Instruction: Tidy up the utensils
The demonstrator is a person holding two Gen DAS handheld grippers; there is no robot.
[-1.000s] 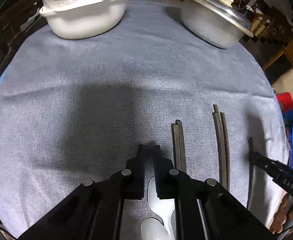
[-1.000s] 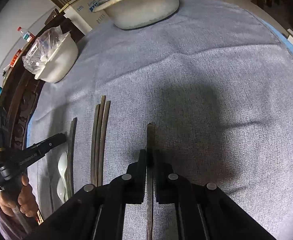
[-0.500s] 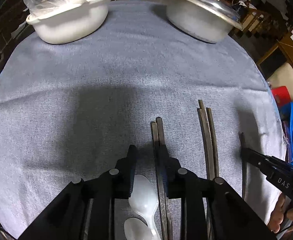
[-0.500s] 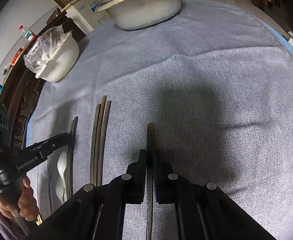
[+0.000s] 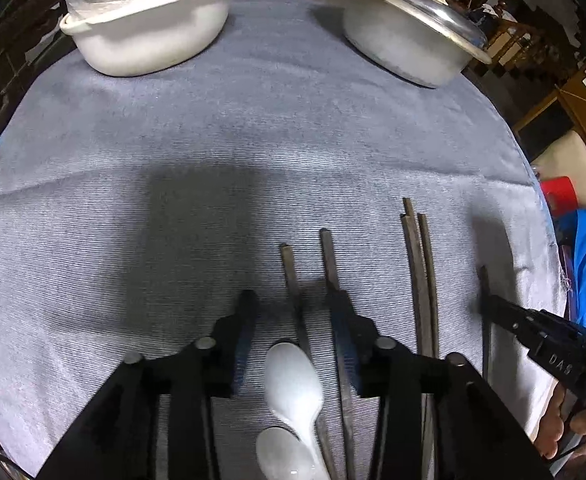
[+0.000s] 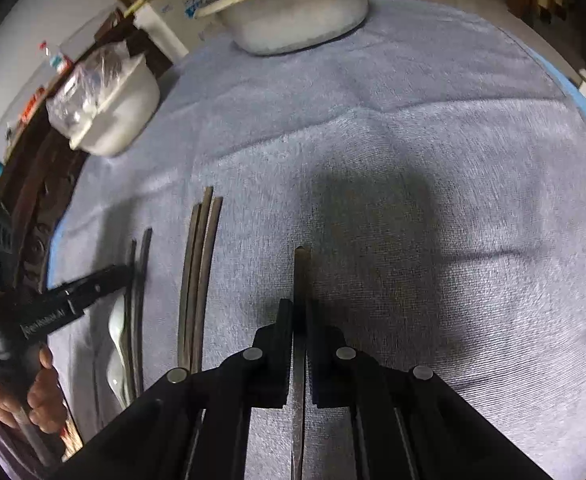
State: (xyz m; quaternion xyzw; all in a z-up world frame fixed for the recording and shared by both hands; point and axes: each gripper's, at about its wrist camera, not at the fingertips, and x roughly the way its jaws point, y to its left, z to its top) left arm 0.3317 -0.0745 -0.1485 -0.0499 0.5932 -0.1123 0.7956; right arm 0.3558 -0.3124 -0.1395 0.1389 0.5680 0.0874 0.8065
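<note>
A grey woven cloth (image 5: pixel 213 152) covered the round table, and the dark, slender chopsticks lay on its near side in loose parallel lines. The left gripper (image 5: pixel 293 312) pointed steeply down over two of these chopsticks (image 5: pixel 289 268), its jaws having just been opening; they stood apart and released, one stick running up between them and the other passing under the right-hand finger, with no pad seen pressing on either. Two white plastic soup spoons (image 5: pixel 293 380), one overlapping the other, lay between the black fingers just beside the sticks, their bowls towards the camera. To the right of that pair a bundle of three dark chopsticks (image 5: pixel 421 280) lay close together, touching along most of their length. Further right, the right gripper (image 6: pixel 300 312) was clenched tight on a single dark chopstick (image 6: pixel 302 276), which ran straight between its pads and reached out past the fingertips over the cloth; whether its tip touched the fabric could not be told. At the far edge of the table stood a white plastic basin holding a clear crumpled bag (image 5: pixel 149 32) and, well apart from it, a pale round pot under a metal lid (image 5: pixel 409 40).
</note>
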